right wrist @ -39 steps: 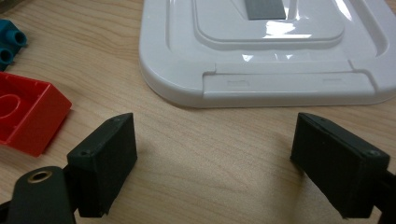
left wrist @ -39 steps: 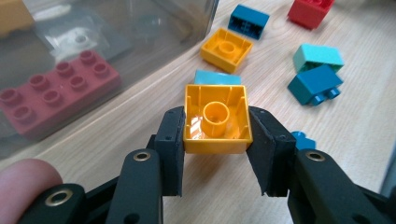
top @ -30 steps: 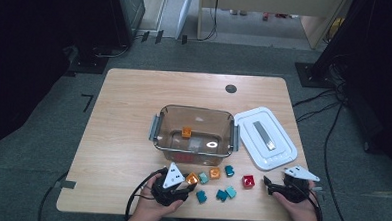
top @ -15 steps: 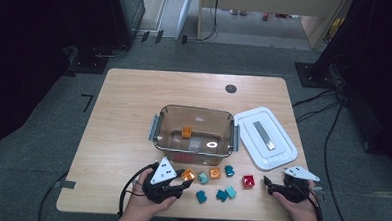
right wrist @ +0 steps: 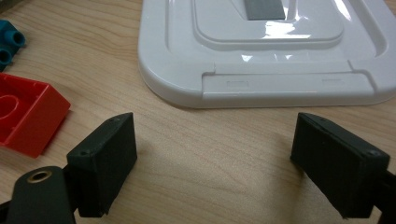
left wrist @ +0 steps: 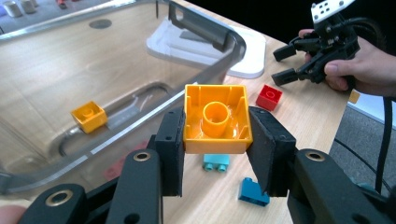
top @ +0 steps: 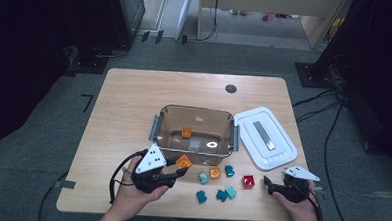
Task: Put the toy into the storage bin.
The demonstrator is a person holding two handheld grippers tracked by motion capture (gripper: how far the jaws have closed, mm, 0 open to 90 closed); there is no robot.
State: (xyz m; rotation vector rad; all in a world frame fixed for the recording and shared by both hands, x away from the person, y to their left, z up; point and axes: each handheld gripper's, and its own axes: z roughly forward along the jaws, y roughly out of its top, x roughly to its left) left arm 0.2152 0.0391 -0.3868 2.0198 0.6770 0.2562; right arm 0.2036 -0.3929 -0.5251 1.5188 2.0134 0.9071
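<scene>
The left tongs (left wrist: 217,140) squeeze an orange block (left wrist: 217,119) between two flat black pads. The pads press on both sides of the block, so the grip is tight. The block is square and made of shiny plastic. It is turned over, so you look into its hollow bottom with a round tube in the middle. From above, the left tongs (top: 179,172) hold the block (top: 183,162) in the air at the near wall of the box (top: 158,131), above the table (top: 124,102).

The right tongs (right wrist: 215,158) are wide apart and hold nothing. Their pads are black, blocky and dull. They rest low over the bare wood, just in front of the lid (right wrist: 261,51). In the high view, the right tongs (top: 270,185) sit at the near right of the table, in a hand.

The box is see-through brownish plastic with round corners and grey clips at the ends. A small orange block (top: 186,132) lies inside it, studs up.

The lid is white, smooth and glossy, with a grey strip on top. It lies flat to the right of the box.

The table is light wood with fine lines in it. A red block (top: 248,181) lies near the right tongs, hollow side up. Some teal blocks (top: 223,194) and one more orange block (top: 214,173) lie scattered in front of the box.
</scene>
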